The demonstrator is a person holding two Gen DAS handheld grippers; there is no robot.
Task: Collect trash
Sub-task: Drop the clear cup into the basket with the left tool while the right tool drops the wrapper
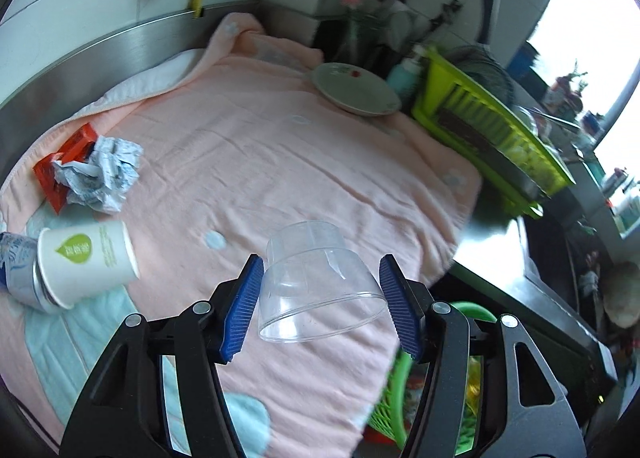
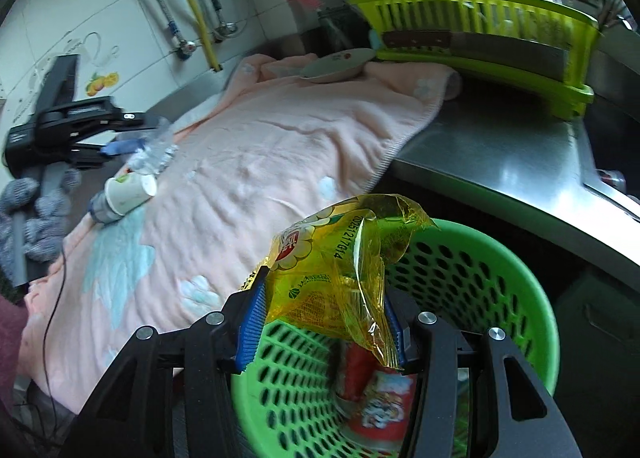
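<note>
Left gripper [image 1: 320, 298] pinches a clear cup [image 1: 316, 282]; right gripper [image 2: 326, 322] pinches a yellow wrapper [image 2: 340, 266] above the basket [image 2: 500, 282].

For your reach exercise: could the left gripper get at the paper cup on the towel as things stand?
Probably not at once: the left gripper is already shut on a clear plastic cup. The paper cup lies unobstructed on the towel.

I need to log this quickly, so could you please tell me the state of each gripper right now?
Left gripper: shut on the clear plastic cup.
Right gripper: shut on the yellow wrapper, above the green basket.
</note>
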